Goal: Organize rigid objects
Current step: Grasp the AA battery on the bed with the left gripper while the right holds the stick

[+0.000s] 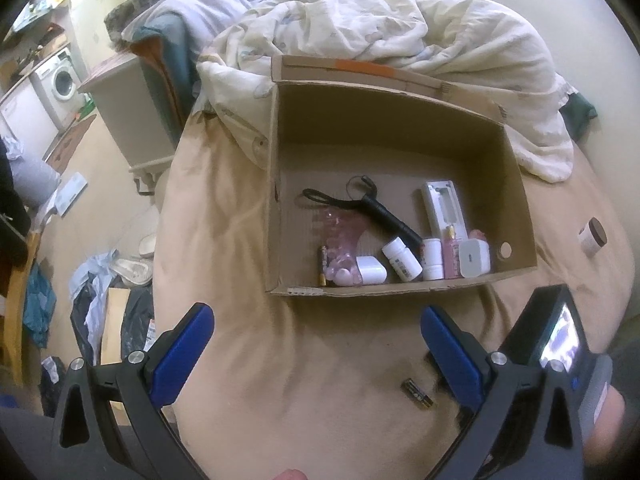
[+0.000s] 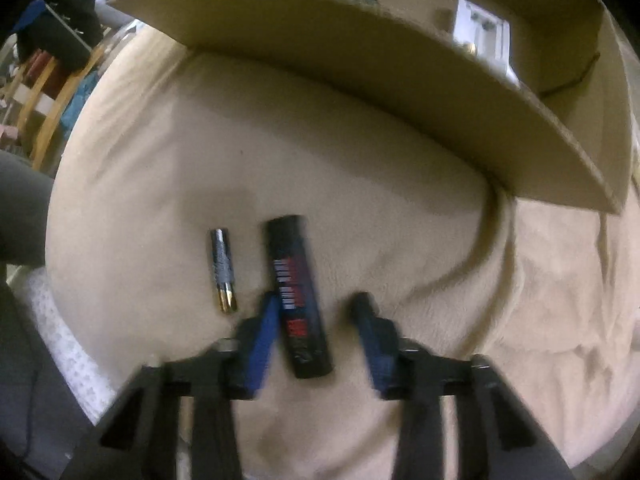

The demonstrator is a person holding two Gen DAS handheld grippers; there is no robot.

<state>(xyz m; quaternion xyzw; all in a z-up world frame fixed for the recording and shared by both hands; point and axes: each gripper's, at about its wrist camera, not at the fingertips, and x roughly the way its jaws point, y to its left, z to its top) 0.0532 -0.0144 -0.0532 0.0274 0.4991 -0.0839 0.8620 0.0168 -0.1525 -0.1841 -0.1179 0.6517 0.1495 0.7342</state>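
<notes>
Across the tan bedspread (image 1: 328, 352), spread wide under everything, with a rumpled white duvet (image 1: 400, 20) heaped at the far end. Next in size, an open cardboard box (image 1: 516, 184) sitting on the bedspread, already holding small rigid items bunched along its near wall: a black flashlight (image 1: 390, 220), a white pill bottle (image 1: 402, 260), a white charger cube (image 1: 474, 257) among them. Off to the right of the box, lying loose on the cover, a small brown-capped jar (image 1: 593, 237).

Down to the tools. Left gripper (image 1: 316, 354) held back from the box, jaws spread wide, nothing between them. Right gripper (image 2: 316, 328) low over the bedspread, jaws apart and bracketing the near end of a black cylinder (image 2: 300, 296); left pad close beside or perhaps touching its flank, right pad clearly off it; not clamped yet, though motion blur softens the edges.

Black cylinder lying flat, long axis running almost straight ahead along the fingers toward the box wall (image 2: 360, 80), so the pads face its curved sides squarely. Just beside it on the left, outside the jaws, a smaller battery (image 2: 223, 270), roughly parallel.

Judged nearest by far: right gripper, already straddling. Likely need: squeeze shut across the cylinder's width without nudging the battery, then lift forward over the wall.
</notes>
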